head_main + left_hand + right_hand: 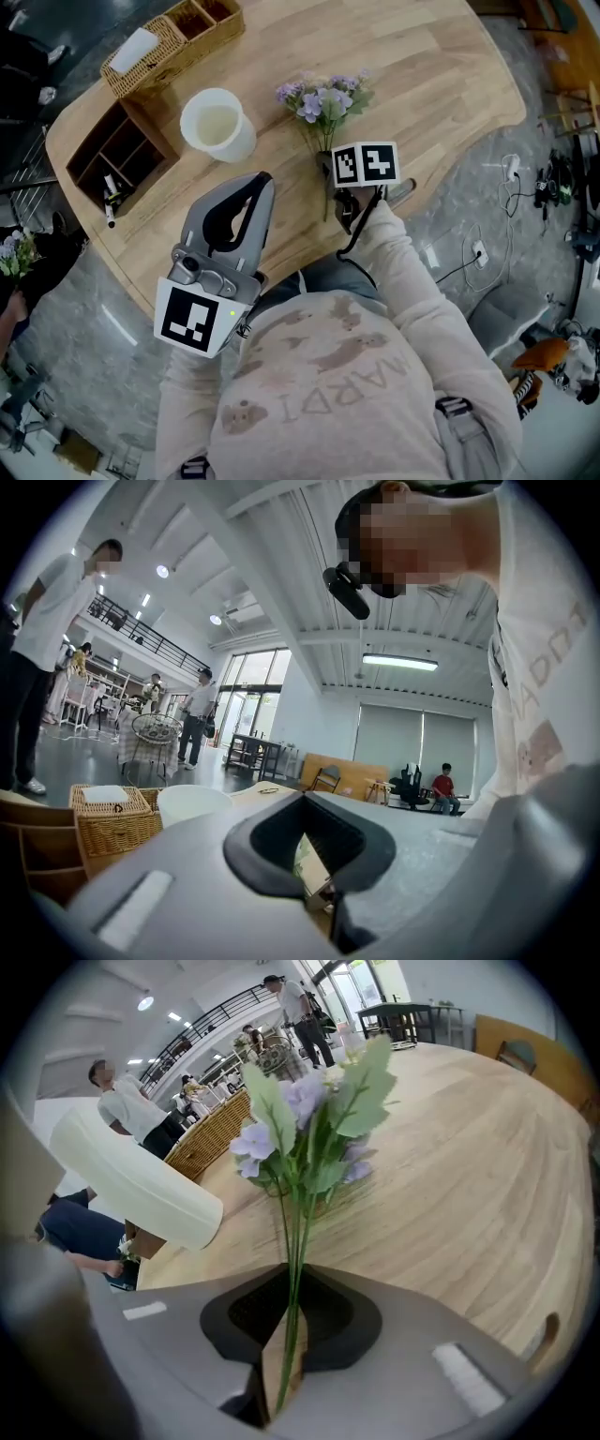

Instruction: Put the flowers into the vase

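Grey stone floor (487, 187) was seen around a pale wooden table (422, 84) with a rounded, curving edge. Its right half was left bare, so open room was given on that side. At the far left corner a wicker basket (169, 47) was set close to the rim. Nearer along the left edge, a dark wooden organizer (122, 150) was placed just beside it. A white vase (217, 125) was stood upright between the organizer and the flowers (323, 98), mouth open upward, apart from both.

The left gripper (263, 183) was held over the table's near edge, nearer than the vase. Its jaws were drawn together with nothing gripped. The right gripper (291, 1283) was held to the right of it, also at the near edge, its jaws clamped on the green stems. The purple blooms were pointed away over the table, right of the vase. Whether they rested on the wood could not be told.
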